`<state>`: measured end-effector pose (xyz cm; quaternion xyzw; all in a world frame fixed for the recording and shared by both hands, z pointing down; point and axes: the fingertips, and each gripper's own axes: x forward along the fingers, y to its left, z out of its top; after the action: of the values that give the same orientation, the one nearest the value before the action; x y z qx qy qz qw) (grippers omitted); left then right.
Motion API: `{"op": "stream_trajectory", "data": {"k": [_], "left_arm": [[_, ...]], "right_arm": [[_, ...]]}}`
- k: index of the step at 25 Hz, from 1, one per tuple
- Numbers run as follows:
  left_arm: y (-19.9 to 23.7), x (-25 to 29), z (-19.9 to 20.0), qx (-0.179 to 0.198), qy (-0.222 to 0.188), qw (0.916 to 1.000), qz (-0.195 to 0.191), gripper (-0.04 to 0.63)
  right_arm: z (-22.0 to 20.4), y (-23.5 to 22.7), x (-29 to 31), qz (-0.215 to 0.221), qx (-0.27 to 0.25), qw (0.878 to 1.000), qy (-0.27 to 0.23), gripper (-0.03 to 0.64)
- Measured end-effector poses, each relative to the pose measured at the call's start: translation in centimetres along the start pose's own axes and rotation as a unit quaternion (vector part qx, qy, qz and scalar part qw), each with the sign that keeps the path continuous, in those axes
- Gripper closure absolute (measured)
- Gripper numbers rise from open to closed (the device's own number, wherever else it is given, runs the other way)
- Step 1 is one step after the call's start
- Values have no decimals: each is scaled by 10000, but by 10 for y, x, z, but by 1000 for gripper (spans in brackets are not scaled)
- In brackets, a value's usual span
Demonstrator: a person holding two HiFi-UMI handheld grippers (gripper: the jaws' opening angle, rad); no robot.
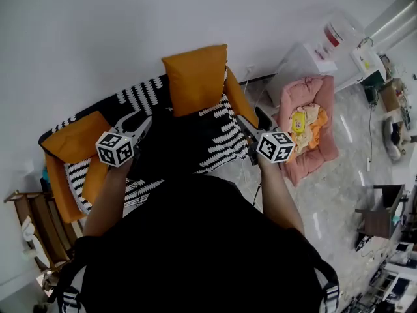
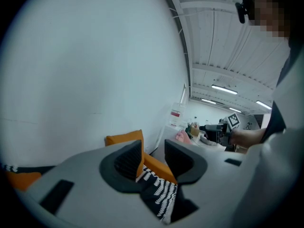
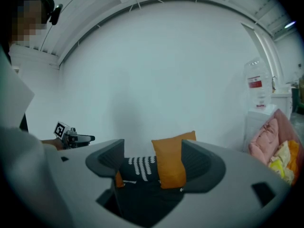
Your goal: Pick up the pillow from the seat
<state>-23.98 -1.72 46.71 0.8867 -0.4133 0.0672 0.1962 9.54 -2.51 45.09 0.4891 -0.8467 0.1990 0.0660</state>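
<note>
At twelve o'clock the pillow is standing on the seat; left gripper and right gripper are hovering open, needing to reach it.

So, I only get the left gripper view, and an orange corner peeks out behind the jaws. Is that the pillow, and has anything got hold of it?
Observer: Yes. The head view shows the whole orange pillow standing upright against the back of the sofa, with the left hand-held gripper short of it.
Operator: What about the other one?
Observer: In its own view, the right hand-held gripper has its jaws apart with nothing between them. The pillow sits farther off, beyond them.
</note>
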Motion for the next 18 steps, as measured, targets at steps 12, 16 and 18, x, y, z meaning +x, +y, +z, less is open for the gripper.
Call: {"op": "stream_trajectory", "data": {"k": [12, 16, 18], "left_arm": [[2, -4, -6, -21, 25, 9999, 96, 437], [4, 4, -3, -7, -11, 9999, 143, 437], [7, 9, -1, 2, 2, 9999, 157, 437]], "right_arm": [[5, -6, 2, -2, -9, 10000, -34, 238], [9, -19, 6, -15, 10, 10000, -65, 238], [13, -24, 11, -8, 0, 10000, -82, 238]]}}
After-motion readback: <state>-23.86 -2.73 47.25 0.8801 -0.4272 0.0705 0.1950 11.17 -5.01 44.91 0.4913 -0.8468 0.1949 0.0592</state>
